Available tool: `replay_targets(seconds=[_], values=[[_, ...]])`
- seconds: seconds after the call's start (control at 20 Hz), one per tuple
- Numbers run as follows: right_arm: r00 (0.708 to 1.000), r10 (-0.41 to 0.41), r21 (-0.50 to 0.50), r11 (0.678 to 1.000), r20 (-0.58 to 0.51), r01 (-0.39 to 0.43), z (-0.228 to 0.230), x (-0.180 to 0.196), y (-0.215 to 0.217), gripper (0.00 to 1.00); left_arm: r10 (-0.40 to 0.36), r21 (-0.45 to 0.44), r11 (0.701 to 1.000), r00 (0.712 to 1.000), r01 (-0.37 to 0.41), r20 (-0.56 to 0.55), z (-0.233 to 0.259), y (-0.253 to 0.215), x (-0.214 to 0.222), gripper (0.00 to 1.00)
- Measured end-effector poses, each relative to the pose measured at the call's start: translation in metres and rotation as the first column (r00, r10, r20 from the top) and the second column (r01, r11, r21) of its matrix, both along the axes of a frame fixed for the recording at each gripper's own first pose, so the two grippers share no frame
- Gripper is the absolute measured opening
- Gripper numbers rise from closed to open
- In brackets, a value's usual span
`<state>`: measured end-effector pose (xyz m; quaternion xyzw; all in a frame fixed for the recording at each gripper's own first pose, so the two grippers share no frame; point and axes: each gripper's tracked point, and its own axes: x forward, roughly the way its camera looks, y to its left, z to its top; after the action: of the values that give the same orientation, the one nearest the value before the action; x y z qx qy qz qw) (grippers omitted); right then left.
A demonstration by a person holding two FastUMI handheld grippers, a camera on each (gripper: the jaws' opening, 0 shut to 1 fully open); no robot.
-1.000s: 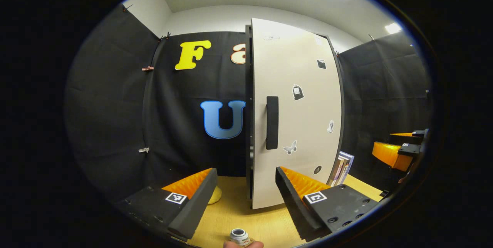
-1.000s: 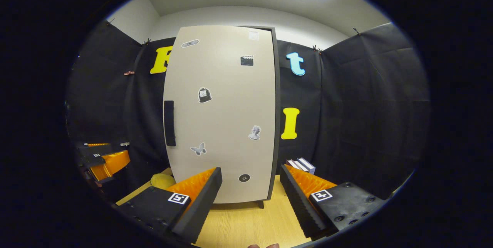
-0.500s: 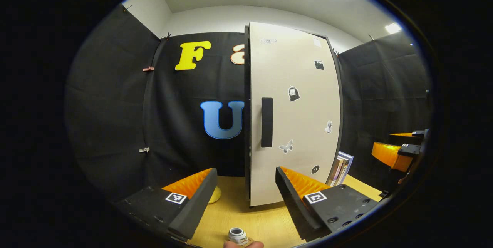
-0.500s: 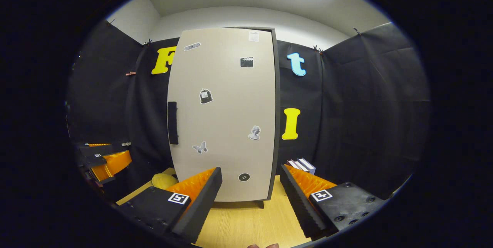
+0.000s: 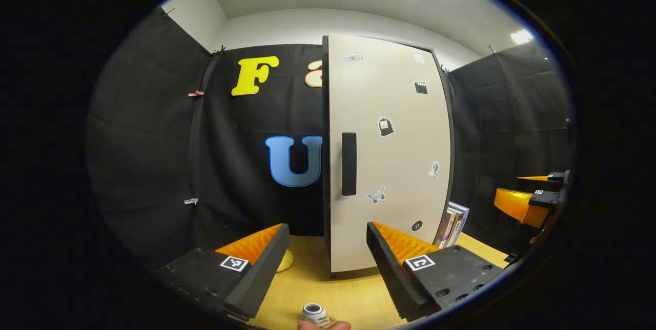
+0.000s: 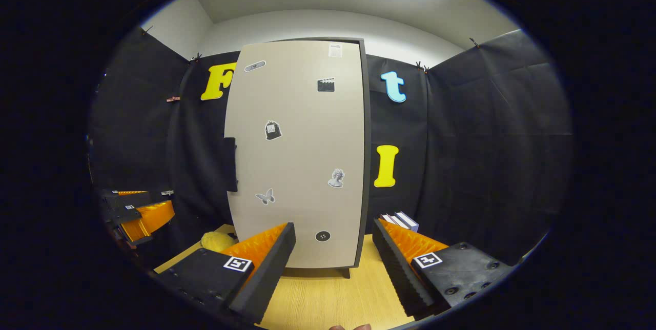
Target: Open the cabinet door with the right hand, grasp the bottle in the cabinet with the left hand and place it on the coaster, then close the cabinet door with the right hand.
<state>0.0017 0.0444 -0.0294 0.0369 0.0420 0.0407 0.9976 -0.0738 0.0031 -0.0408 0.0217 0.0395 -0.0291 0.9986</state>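
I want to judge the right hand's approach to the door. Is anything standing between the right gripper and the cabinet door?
Nothing visible does. In the right gripper view the right gripper is open and faces the cabinet door across bare table. The books and a yellow thing lie off to either side.

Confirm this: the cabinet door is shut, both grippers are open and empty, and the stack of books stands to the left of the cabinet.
One thing is off: the books stand to the right of the cabinet door, not the left, as the right gripper view shows; a yellow object lies on the left. The door does look shut, and the left gripper and right gripper are open and empty.
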Motion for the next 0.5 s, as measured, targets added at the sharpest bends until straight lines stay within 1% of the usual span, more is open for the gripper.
replay_targets(seconds=[0.5], values=[[1.000,0.003,-0.003,1.000,-0.002,-0.003,0.0017,0.0003,-0.0007,0.98,0.003,-0.005,1.000,1.000,-0.003,0.000,0.0000,0.0005,0.0011,0.95]])
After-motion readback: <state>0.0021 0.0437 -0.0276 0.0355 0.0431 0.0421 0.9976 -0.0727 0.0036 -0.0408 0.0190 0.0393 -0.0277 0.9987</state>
